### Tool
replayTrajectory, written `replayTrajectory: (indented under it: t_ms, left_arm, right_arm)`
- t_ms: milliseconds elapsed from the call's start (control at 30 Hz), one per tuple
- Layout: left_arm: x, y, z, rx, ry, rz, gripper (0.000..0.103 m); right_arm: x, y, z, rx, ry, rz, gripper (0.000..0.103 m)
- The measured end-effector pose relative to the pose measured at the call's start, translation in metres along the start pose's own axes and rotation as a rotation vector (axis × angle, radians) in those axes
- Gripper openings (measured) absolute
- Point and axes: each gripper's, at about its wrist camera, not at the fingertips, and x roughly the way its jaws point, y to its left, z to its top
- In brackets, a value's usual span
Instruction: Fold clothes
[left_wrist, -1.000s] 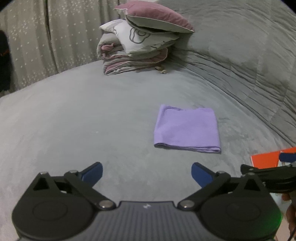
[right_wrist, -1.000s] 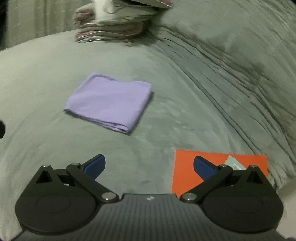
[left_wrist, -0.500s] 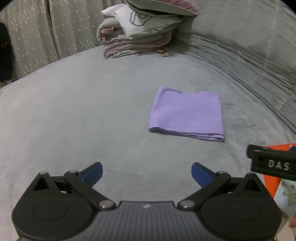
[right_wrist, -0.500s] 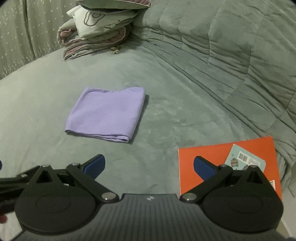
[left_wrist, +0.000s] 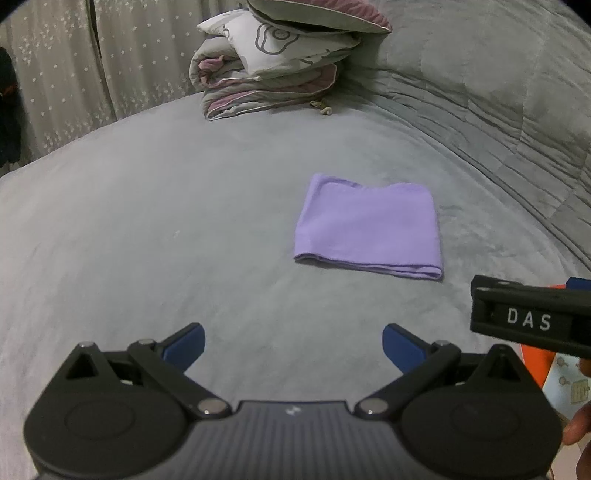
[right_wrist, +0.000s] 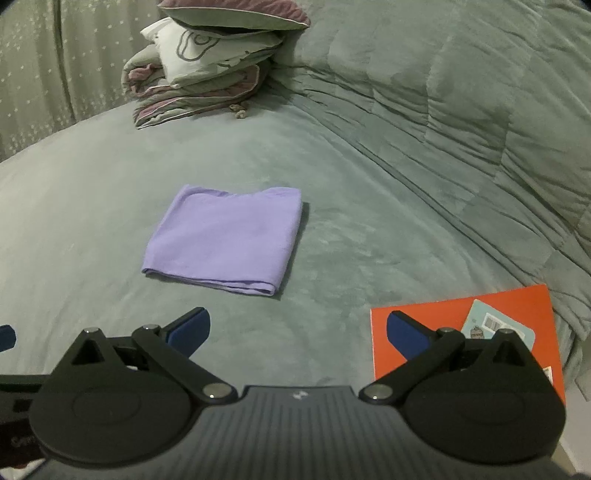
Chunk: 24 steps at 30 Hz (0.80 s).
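A lilac garment (left_wrist: 369, 229) lies folded into a neat rectangle on the grey bed (left_wrist: 147, 221), its folded edge facing me. In the left wrist view my left gripper (left_wrist: 293, 345) hovers open, short of the garment and a bit left of it, with nothing between its blue fingers. The same folded lilac garment (right_wrist: 225, 240) sits ahead of my right gripper (right_wrist: 297, 330), which is open and empty too. The right gripper's black body (left_wrist: 532, 319) pokes in at the right edge of the left wrist view.
A stack of folded bedding and pillows (left_wrist: 280, 62) rests at the far end of the bed. An orange book (right_wrist: 465, 328) lies near the right edge. A quilted blanket (right_wrist: 461, 110) rises along the right side. A curtain (left_wrist: 74, 74) hangs at the left.
Both grippers have drawn back and tilted up, so the folded garment sits farther ahead in each view. The right gripper has come into the left wrist view. Both stayed open.
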Motion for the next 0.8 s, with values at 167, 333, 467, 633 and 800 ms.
replayTrajectory:
  t_ms: [167, 333, 467, 633, 800]
  left_arm:
    - [-0.002, 0.0006, -0.0008, -0.007, -0.003, 0.002, 0.102]
    - [-0.0026, 0.0013, -0.0016, -0.008, -0.003, -0.002, 0.102]
    - [-0.0038, 0.0004, -0.0015, 0.006, -0.005, 0.0, 0.102]
    - [-0.0048, 0.0009, -0.0015, 0.009, -0.005, -0.001, 0.102]
    - [-0.0041, -0.0008, -0.0016, 0.015, -0.006, -0.001, 0.102]
  right_arm:
    - [0.0009, -0.0001, -0.0007, 0.003, 0.004, -0.008, 0.103]
    - [0.0004, 0.001, -0.0012, 0.0, 0.004, -0.015, 0.103]
    - [0.0006, 0.0001, -0.0015, 0.001, 0.006, -0.013, 0.103]
    - [0.0, 0.0006, -0.0023, -0.007, 0.008, -0.024, 0.103]
    - [-0.0003, 0.0002, -0.0033, -0.008, 0.008, -0.023, 0.103]
